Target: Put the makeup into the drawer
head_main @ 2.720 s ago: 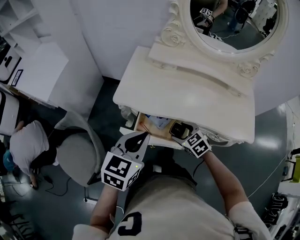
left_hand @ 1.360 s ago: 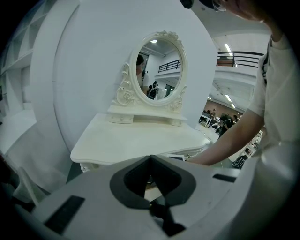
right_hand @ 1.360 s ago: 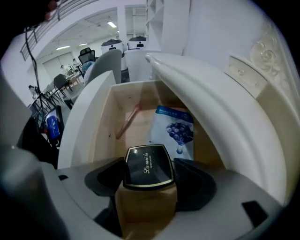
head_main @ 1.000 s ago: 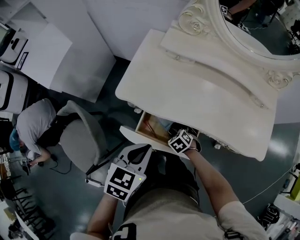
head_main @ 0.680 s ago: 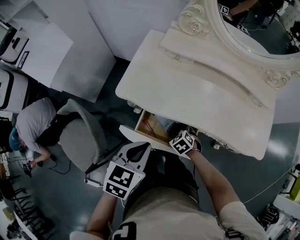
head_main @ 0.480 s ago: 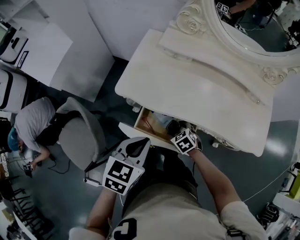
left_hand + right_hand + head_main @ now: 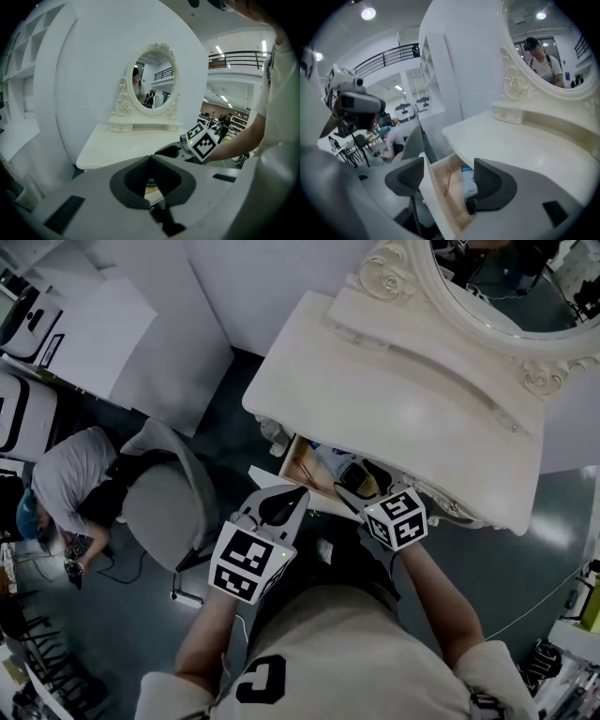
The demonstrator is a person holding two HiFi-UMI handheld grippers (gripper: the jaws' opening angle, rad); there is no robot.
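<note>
The cream dressing table (image 7: pixel 403 399) has its drawer (image 7: pixel 305 486) pulled out. Inside the drawer (image 7: pixel 436 197) lie a blue-and-white packet (image 7: pixel 468 180), a thin reddish loop (image 7: pixel 446 180) and a small black item (image 7: pixel 471 205) by the right wall. My right gripper (image 7: pixel 361 479) hangs above the drawer's right part, open (image 7: pixel 449 177) and holding nothing. My left gripper (image 7: pixel 298 495) is shut and empty (image 7: pixel 151 161), just in front of the drawer's front edge.
An ornate oval mirror (image 7: pixel 506 277) stands at the back of the tabletop. A grey chair (image 7: pixel 159 507) is to the left of the drawer, and a person (image 7: pixel 61 488) crouches on the floor beyond it. White cabinets (image 7: pixel 66 334) line the left side.
My right gripper has lifted up out of the drawer and tilted, its jaws now above it. The left gripper has barely shifted upward.
</note>
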